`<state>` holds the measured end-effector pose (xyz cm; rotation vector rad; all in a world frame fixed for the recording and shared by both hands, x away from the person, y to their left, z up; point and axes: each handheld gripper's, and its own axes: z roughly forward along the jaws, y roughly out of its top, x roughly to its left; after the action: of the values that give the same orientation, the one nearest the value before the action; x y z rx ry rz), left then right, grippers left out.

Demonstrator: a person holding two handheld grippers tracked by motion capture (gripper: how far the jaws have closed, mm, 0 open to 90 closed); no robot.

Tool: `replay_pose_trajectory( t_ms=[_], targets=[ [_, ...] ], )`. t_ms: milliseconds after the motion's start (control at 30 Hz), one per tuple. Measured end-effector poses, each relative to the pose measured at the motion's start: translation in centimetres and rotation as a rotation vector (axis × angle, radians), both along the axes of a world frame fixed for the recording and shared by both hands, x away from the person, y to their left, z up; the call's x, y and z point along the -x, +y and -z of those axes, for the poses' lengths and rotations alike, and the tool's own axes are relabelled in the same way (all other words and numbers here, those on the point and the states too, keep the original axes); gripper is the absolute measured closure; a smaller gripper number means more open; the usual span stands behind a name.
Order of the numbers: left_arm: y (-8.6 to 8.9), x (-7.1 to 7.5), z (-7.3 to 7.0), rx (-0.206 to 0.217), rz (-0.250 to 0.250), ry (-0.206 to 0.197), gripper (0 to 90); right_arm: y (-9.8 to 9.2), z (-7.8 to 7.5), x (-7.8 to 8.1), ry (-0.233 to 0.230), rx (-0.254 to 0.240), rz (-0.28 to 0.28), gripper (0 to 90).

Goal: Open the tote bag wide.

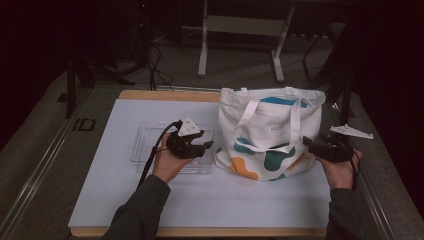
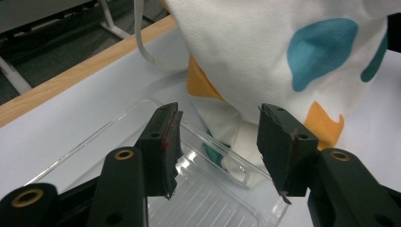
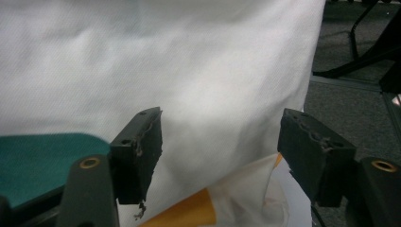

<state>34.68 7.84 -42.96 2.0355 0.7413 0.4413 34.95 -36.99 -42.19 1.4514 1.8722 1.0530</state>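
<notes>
a white canvas tote bag [image 1: 270, 132] (teal and orange blobs on it) is sitting upright on the white table sheet [image 1: 200, 200], its left bottom corner touching a clear plastic tray [image 1: 150, 145]. the left gripper [image 1: 207, 145] is hovering over that tray, jaws apart and holding nothing. the right gripper [image 1: 307, 142] is sitting just beside the bag's right side, jaws wide and gripping nothing.

A white-topped table [image 1: 125, 200] carries a clear plastic tray [image 1: 145, 142] beside a printed tote bag [image 1: 270, 135].

Right gripper [image 3: 217, 151] gapes before the white bag [image 3: 165, 61], seemingly untouched.
</notes>
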Motion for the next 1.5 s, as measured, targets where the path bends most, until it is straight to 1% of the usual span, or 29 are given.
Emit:
replay_pose_trajectory(
  t_ms=[67,133,267,333,367,433,467,500,633,667,700,733,767,800,833,933,967,1067,1133,1167,1200,1267,1300,1333,1367,1400,1433,1467,1500],
  targets=[
    [-0.1,-0.6,0.0,0.012,-0.007,0.006,48.4,-0.3,0.0,-0.4,0.006,-0.004,0.006,28.2],
    [-0.2,-0.8,0.0,0.018,-0.006,0.006,47.8,-0.4,0.1,-0.5,0.003,-0.009,0.009,27.2],
    [-0.4,-1.4,-0.1,0.017,-0.005,0.005,44.3,-1.0,0.1,-1.2,0.004,-0.019,0.024,22.6],
    [-0.6,-2.0,-0.1,0.036,-0.008,0.019,40.6,-1.4,0.1,-1.8,0.005,-0.031,0.025,19.3],
    [-0.6,-2.0,-0.1,0.036,-0.008,0.019,39.6,-1.4,0.1,-1.8,0.005,-0.031,0.025,19.3],
    [-0.8,-2.4,-0.1,0.052,-0.004,0.029,38.5,-1.5,0.1,-2.2,0.008,-0.027,0.021,16.8],
    [-1.0,-2.8,0.0,0.068,0.002,0.038,36.2,-1.5,0.0,-2.6,0.009,-0.019,0.012,16.1],
    [-1.1,-3.0,0.0,0.071,0.003,0.043,36.1,-1.6,-0.1,-2.8,0.007,-0.013,0.009,15.2],
    [-1.5,-3.7,0.2,0.067,0.013,0.051,33.1,-1.8,-0.1,-3.8,0.019,-0.008,-0.016,14.4],
    [-1.8,-4.1,0.3,0.076,0.019,0.061,32.4,-1.9,-0.2,-4.0,0.023,-0.014,-0.024,14.4],
    [-1.8,-4.1,0.3,0.076,0.019,0.061,31.6,-1.9,-0.2,-4.2,0.027,-0.021,-0.029,15.5],
    [-2.2,-4.5,0.4,0.071,0.022,0.068,31.2,-2.0,-0.3,-4.3,0.031,-0.036,-0.049,17.8],
    [-2.2,-4.5,0.4,0.071,0.022,0.068,30.2,-2.0,-0.3,-4.3,0.031,-0.036,-0.049,17.8],
    [-2.4,-4.7,0.5,0.066,0.024,0.071,29.2,-2.1,-0.4,-4.5,0.026,-0.049,-0.065,20.5],
    [-2.7,-5.1,0.7,0.068,0.028,0.085,29.0,-2.2,-0.4,-4.6,0.034,-0.054,-0.074,21.0],
    [-3.0,-5.5,0.8,0.082,0.029,0.100,28.2,-2.3,-0.2,-5.0,0.049,-0.059,-0.066,18.6],
    [-3.3,-5.8,0.7,0.080,0.034,0.106,27.0,-2.4,-0.1,-5.2,0.054,-0.067,-0.064,15.7],
    [-3.7,-6.0,0.5,0.078,0.043,0.108,26.8,-2.6,0.0,-5.4,0.059,-0.073,-0.066,15.4],
    [-3.8,-6.2,0.5,0.081,0.043,0.110,26.8,-2.7,0.0,-5.5,0.065,-0.078,-0.065,17.1],
    [-3.9,-6.3,0.5,0.082,0.047,0.122,27.0,-2.8,0.1,-5.5,0.071,-0.095,-0.080,22.0],
    [-4.0,-6.5,0.5,0.092,0.050,0.131,30.1,-2.8,0.2,-5.6,0.075,-0.105,-0.089,24.7],
    [-4.2,-6.6,0.6,0.101,0.058,0.140,36.0,-2.8,0.2,-5.6,0.082,-0.106,-0.094,30.7],
    [-4.3,-6.6,0.6,0.106,0.064,0.142,36.0,-2.8,0.2,-5.6,0.082,-0.106,-0.094,30.7],
    [-4.7,-6.5,0.6,0.105,0.066,0.145,43.4,-2.8,0.3,-5.6,0.081,-0.111,-0.095,37.1],
    [-4.7,-6.5,0.6,0.105,0.066,0.145,46.7,-2.8,0.3,-5.6,0.081,-0.111,-0.095,37.1],
    [-5.1,-6.4,0.6,0.099,0.066,0.136,48.4,-2.9,0.3,-5.6,0.082,-0.111,-0.089,41.6],
    [-5.1,-6.4,0.6,0.099,0.066,0.136,49.8,-2.9,0.3,-5.6,0.082,-0.111,-0.089,41.6],
    [-5.2,-6.4,0.6,0.086,0.067,0.129,49.8,-2.9,0.4,-5.6,0.080,-0.115,-0.087,42.4],
    [-5.4,-6.3,0.5,0.077,0.061,0.119,52.2,-3.0,0.4,-5.7,0.076,-0.117,-0.080,38.1]
  ],
)
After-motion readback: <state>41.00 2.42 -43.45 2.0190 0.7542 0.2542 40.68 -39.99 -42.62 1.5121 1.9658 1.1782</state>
